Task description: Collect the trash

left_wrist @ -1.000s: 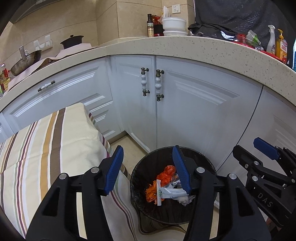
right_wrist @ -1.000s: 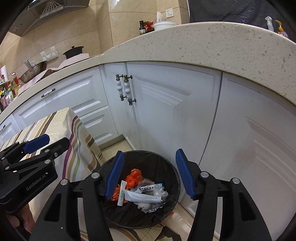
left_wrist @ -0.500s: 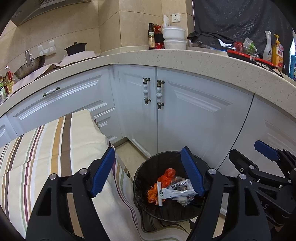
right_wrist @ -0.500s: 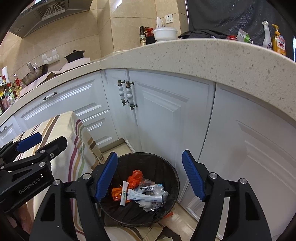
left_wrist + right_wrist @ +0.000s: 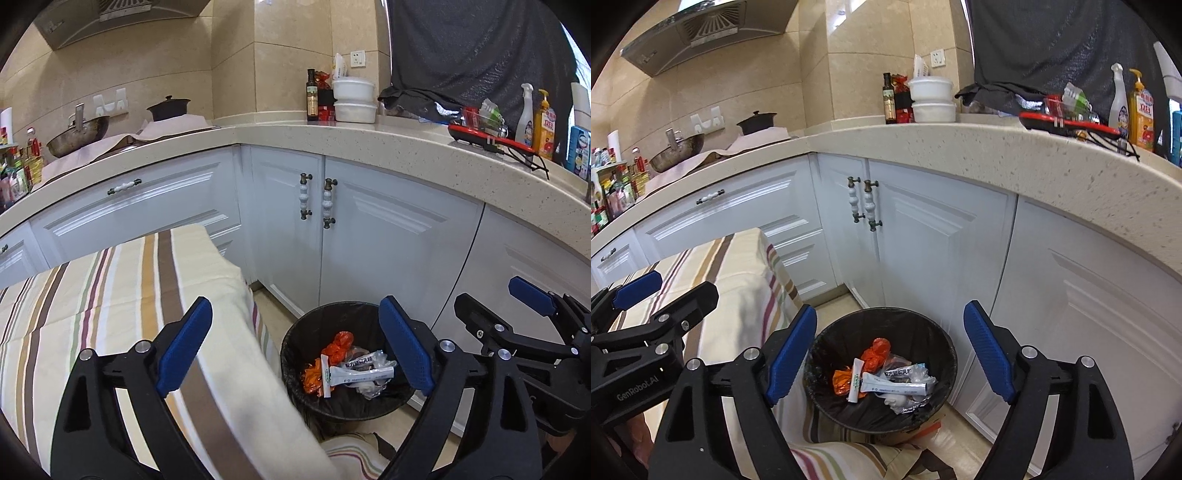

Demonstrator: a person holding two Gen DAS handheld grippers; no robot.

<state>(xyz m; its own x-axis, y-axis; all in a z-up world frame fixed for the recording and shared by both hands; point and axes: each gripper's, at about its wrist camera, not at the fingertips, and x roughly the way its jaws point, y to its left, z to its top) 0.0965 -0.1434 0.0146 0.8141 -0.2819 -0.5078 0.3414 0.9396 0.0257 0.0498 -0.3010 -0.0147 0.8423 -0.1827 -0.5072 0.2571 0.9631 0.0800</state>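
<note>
A round bin with a black liner [image 5: 295,332] [image 5: 827,339] stands on the floor against the white cabinets. Inside it lie an orange wrapper [image 5: 338,345] [image 5: 875,350], white tubes [image 5: 360,374] [image 5: 894,387] and clear plastic scraps. My left gripper [image 5: 295,345] hovers above and short of the bin, its jaws opening wide with nothing between them. My right gripper [image 5: 890,349] hangs over the bin's near side, jaws also opening and empty. Each gripper shows at the edge of the other's view: right gripper [image 5: 517,310], left gripper [image 5: 661,295].
A table under a striped cloth [image 5: 129,295] [image 5: 738,266] stands left of the bin, its cloth hanging to the floor. White cabinet doors [image 5: 369,240] with handles back the bin. The speckled counter [image 5: 997,147] above carries bottles, bowls and a red tray [image 5: 487,136].
Both grippers' jaws have spread much wider and both have pulled back and up from the bin. The trash lies in the bin throughout.
</note>
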